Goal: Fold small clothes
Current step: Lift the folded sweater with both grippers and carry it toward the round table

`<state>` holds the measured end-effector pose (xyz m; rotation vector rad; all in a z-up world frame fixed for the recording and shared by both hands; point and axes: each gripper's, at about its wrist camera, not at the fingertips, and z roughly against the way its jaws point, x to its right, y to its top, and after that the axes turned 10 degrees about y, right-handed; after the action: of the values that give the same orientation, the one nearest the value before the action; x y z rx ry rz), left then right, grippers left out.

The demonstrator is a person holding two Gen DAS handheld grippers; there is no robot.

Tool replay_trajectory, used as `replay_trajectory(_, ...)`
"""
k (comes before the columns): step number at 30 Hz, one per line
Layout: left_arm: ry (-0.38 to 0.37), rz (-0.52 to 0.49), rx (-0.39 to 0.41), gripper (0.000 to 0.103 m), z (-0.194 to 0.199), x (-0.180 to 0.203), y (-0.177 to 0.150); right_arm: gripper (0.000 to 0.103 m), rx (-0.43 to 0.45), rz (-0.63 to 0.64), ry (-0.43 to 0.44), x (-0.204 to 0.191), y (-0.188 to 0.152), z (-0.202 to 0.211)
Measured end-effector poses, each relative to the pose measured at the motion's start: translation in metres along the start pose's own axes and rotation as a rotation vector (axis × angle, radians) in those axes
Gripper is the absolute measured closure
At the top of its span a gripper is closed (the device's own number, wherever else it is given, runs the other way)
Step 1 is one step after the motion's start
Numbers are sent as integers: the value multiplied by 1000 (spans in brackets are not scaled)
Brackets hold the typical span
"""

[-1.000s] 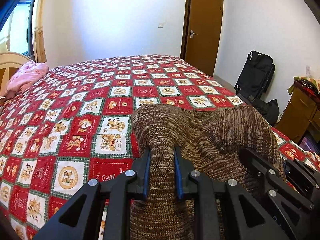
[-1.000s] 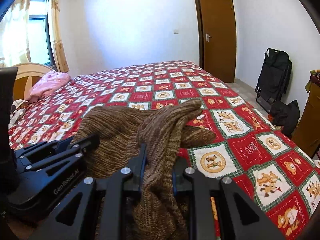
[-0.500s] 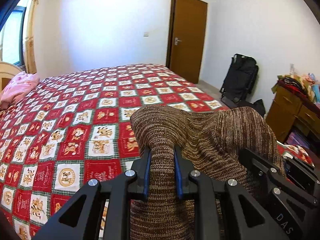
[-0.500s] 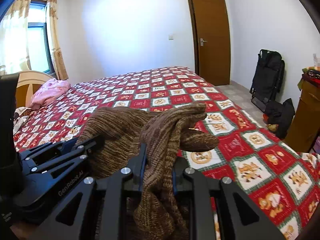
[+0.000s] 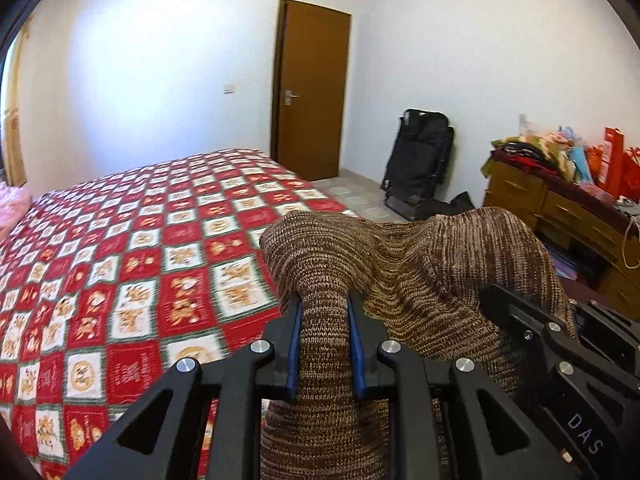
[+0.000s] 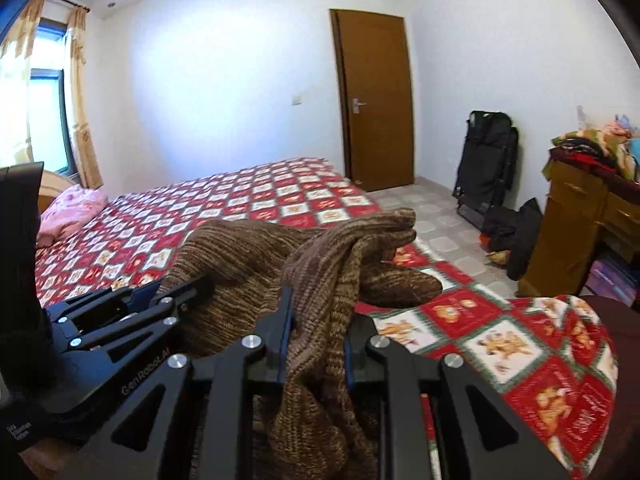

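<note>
Left claw (image 5: 323, 344): pinching sweater (image 5: 420, 264) — one bunched edge.
Right claw (image 6: 314, 344): pinching the other edge.
Sweater: slung between both claws, held above the bed's (image 5: 120, 240) near corner.

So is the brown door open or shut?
Shut. The door sits flat in its frame in both views, and no gap or room beyond shows around it.
</note>
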<state>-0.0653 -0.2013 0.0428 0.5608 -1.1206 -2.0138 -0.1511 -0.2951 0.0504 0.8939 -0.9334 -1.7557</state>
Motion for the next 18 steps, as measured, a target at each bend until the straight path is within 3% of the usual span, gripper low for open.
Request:
replay_trajectory(11, -100, -99, -3, 82, -14, 75, 11, 81, 30, -78, -128, 54, -2, 28)
replay_trajectory(18, -122, -113, -24, 82, -41, 112, 9, 81, 13, -128, -193, 91, -9, 22)
